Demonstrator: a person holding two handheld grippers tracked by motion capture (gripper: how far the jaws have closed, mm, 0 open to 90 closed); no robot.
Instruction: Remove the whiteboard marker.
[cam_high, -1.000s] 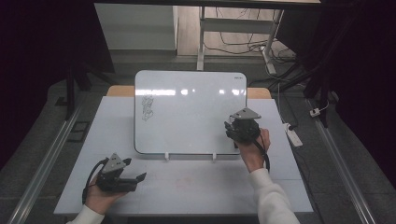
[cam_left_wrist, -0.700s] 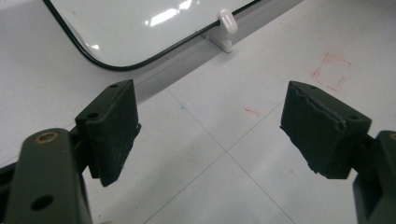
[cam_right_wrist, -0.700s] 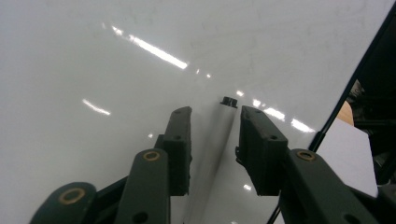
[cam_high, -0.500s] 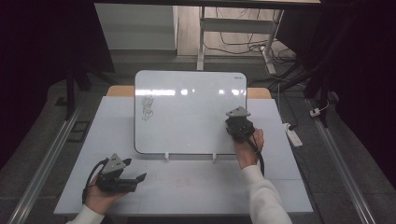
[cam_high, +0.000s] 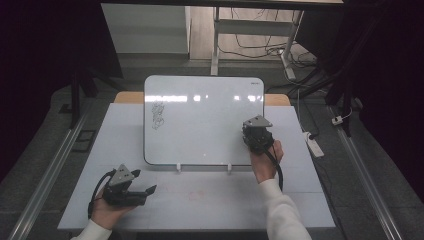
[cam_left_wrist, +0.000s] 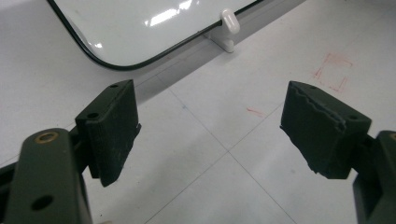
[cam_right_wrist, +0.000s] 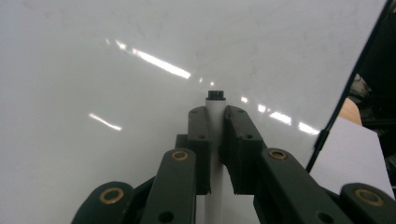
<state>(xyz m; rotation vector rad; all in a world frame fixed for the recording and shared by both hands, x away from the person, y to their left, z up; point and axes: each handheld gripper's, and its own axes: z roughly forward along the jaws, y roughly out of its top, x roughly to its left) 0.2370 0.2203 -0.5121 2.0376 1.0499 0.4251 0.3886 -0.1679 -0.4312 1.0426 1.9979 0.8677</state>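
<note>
A white marker (cam_right_wrist: 215, 100) with a black tip sticks out between the jaws of my right gripper (cam_right_wrist: 215, 114), which is shut on it after just closing. The tip points at the whiteboard (cam_right_wrist: 116, 70) from close by; whether it touches I cannot tell. From above, the right gripper (cam_high: 257, 136) hovers over the lower right part of the whiteboard (cam_high: 200, 120), which carries a small black scribble (cam_high: 158, 116) at its left. My left gripper (cam_high: 150, 190) rests low at the front left of the table, and its jaws (cam_left_wrist: 210, 121) stand wide open around nothing.
The whiteboard leans on small white feet (cam_high: 178, 167) on a pale table (cam_high: 200, 205). Faint red marks (cam_left_wrist: 332, 70) lie on the tabletop ahead of the left gripper. A white power strip (cam_high: 312, 142) lies off the table's right edge.
My right gripper has shifted slightly left over the board's lower right corner. The left hand has stayed put.
</note>
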